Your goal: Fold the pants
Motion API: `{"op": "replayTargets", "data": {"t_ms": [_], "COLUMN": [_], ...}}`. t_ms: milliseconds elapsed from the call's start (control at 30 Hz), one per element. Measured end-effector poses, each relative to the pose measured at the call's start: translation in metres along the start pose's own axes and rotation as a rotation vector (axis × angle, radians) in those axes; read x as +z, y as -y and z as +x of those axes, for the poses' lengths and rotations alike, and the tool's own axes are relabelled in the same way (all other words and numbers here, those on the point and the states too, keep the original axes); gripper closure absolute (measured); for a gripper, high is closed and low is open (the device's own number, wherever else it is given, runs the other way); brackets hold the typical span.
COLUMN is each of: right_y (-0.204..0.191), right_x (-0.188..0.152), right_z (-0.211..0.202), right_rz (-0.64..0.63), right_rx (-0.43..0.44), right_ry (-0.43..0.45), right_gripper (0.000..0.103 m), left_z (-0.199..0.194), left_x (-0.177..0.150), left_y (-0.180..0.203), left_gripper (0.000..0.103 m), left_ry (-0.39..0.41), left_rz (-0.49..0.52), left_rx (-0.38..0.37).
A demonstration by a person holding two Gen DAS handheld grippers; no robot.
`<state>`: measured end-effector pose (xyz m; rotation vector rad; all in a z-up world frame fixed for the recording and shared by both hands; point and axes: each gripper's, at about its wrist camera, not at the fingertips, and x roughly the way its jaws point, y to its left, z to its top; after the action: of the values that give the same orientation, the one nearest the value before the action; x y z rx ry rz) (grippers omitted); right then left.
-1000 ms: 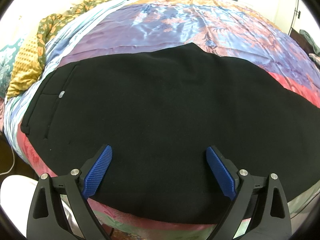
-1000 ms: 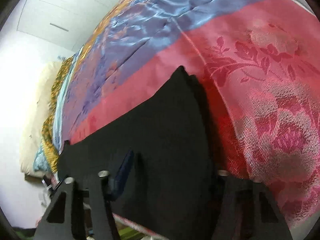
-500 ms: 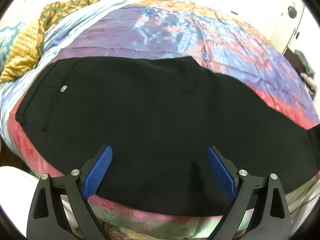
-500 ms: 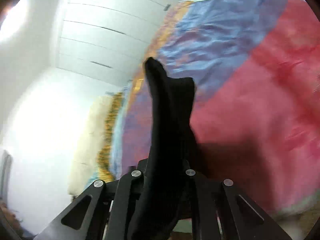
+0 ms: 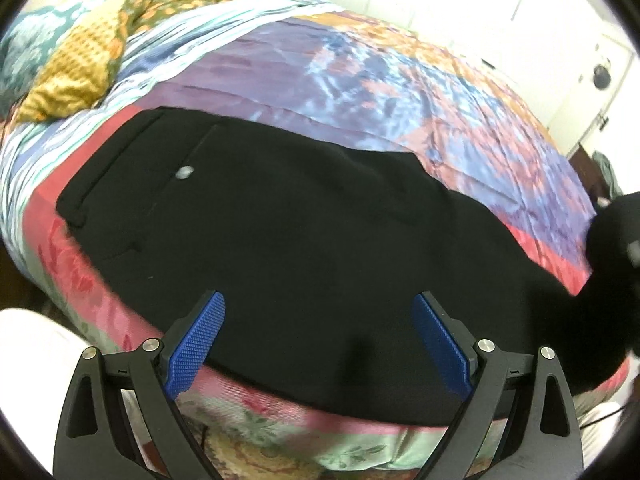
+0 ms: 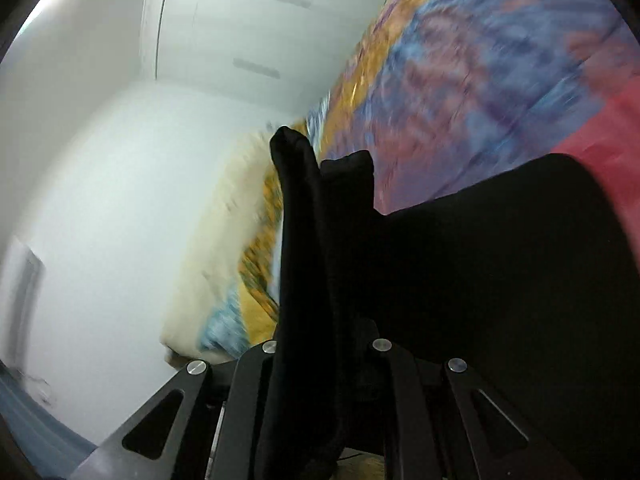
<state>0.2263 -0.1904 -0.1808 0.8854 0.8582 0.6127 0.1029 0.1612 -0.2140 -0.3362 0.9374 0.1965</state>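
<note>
A bed covered by a shiny patchwork quilt of purple, blue, orange and pink fills the space ahead of the left gripper. The same quilt runs away to the upper right of the right gripper, blurred there. White cupboard doors and a white wall rise beyond it on that side

The black pants lie flat across the quilt, directly in front of and under the left gripper's fingers. The waistband end reaches off to its upper left and the legs stretch away to its right. At the far right edge of that view the cloth rises off the bed in a dark bunch. A yellow and green patterned blanket is heaped well beyond the waistband, up to the left

The left gripper hovers with its blue pads spread wide apart, grasping nothing; the pants show in the gap between them. The right gripper is clamped tight on the leg end of the pants, and the hem stands up in two folds ahead of the fingers, lifted clear of the quilt, while the rest of the leg drapes away to the right

A small pale button sits on the seat of the pants, ahead and left of the left gripper
</note>
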Motion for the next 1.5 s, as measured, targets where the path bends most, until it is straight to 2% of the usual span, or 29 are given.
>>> {"op": "replayTargets", "data": {"t_ms": [67, 100, 133, 167, 200, 233, 333, 400, 467, 500, 567, 600, 700, 800, 967, 1000, 1033, 1067, 1100, 1200, 1333, 1433, 1500], "right_y": [-0.015, -0.021, -0.031, -0.037, -0.044, -0.056, -0.08, -0.087, -0.083, -0.081, -0.069, -0.059, -0.042, -0.039, -0.031, -0.031, -0.031, -0.033, -0.033, -0.033, -0.032, -0.028, -0.022], "right_x": [-0.025, -0.037, -0.055, -0.068, -0.079, -0.096, -0.119, -0.132, -0.137, -0.14, -0.142, -0.14, -0.121, -0.107, -0.115, -0.115, -0.116, -0.117, -0.117, -0.118, -0.116, -0.112, -0.108], "right_z": [0.045, 0.067, 0.095, 0.112, 0.126, 0.135, 0.116, 0.073, 0.041, 0.024, -0.002, -0.013, -0.023, -0.031, -0.036, -0.035, -0.036, -0.035, -0.034, -0.035, -0.04, -0.043, -0.041], "right_rz": [-0.093, -0.151, -0.252, -0.328, -0.408, -0.537, -0.801, -0.943, -1.01, -1.023, -0.997, -0.958, -0.837, -0.76, -0.746, -0.75, -0.753, -0.755, -0.757, -0.754, -0.734, -0.702, -0.669], "right_rx": [-0.078, -0.134, -0.239, -0.309, -0.362, -0.407, -0.45, -0.485, -0.53, -0.557, -0.619, -0.64, -0.66, -0.635, -0.617, -0.615, -0.612, -0.609, -0.608, -0.612, -0.614, -0.608, -0.601], "right_ry": [-0.064, -0.108, -0.173, -0.226, -0.28, -0.317, -0.274, -0.17, -0.072, -0.039, -0.006, 0.007, 0.029, 0.059, 0.027, 0.021, 0.02, 0.02, 0.021, 0.023, 0.045, 0.052, 0.038], "right_gripper": [0.088, 0.083, 0.078, 0.055, 0.028, 0.023, 0.019, 0.004, 0.0, 0.0, 0.0, 0.0, 0.0, 0.0, 0.0, 0.0, 0.0, 0.0, 0.0, 0.0, 0.0, 0.0, 0.0], "left_z": [0.001, 0.002, 0.002, 0.002, 0.001, -0.001, -0.011, -0.019, -0.028, -0.037, -0.044, -0.043, -0.023, 0.005, 0.014, 0.016, 0.019, 0.021, 0.023, 0.015, -0.002, 0.011, 0.019], "left_x": [0.0, 0.001, 0.001, 0.0, 0.0, 0.0, -0.001, -0.001, -0.002, -0.002, -0.002, -0.004, -0.007, -0.006, -0.009, -0.011, -0.014, -0.016, -0.018, -0.02, -0.025, -0.034, -0.037], "left_y": [-0.007, -0.009, -0.01, -0.01, -0.01, -0.01, -0.01, -0.005, 0.008, 0.023, 0.049, 0.071, 0.107, 0.119, 0.125, 0.127, 0.128, 0.127, 0.128, 0.12, 0.094, 0.084, 0.088], "left_gripper": [0.008, 0.008, 0.008, 0.008, 0.008, 0.008, 0.008, 0.008, 0.009, 0.01, 0.012, 0.016, 0.028, 0.036, 0.053, 0.065, 0.083, 0.094, 0.097, 0.101, 0.101, 0.101, 0.097], "left_ry": [-0.003, -0.006, -0.008, -0.009, -0.008, -0.005, 0.016, 0.029, 0.027, 0.033, 0.032, 0.011, -0.033, -0.102, -0.124, -0.135, -0.154, -0.167, -0.18, -0.167, -0.151, -0.202, -0.219], "left_rz": [-0.024, -0.031, -0.034, -0.037, -0.04, -0.04, -0.031, -0.023, 0.0, 0.033, 0.116, 0.194, 0.303, 0.293, 0.311, 0.322, 0.33, 0.333, 0.334, 0.305, 0.23, 0.199, 0.212], "left_rx": [0.003, 0.004, 0.004, 0.001, -0.008, -0.024, -0.078, -0.119, -0.198, -0.257, -0.313, -0.323, -0.243, -0.167, -0.134, -0.13, -0.124, -0.125, -0.126, -0.167, -0.227, -0.227, -0.206]}}
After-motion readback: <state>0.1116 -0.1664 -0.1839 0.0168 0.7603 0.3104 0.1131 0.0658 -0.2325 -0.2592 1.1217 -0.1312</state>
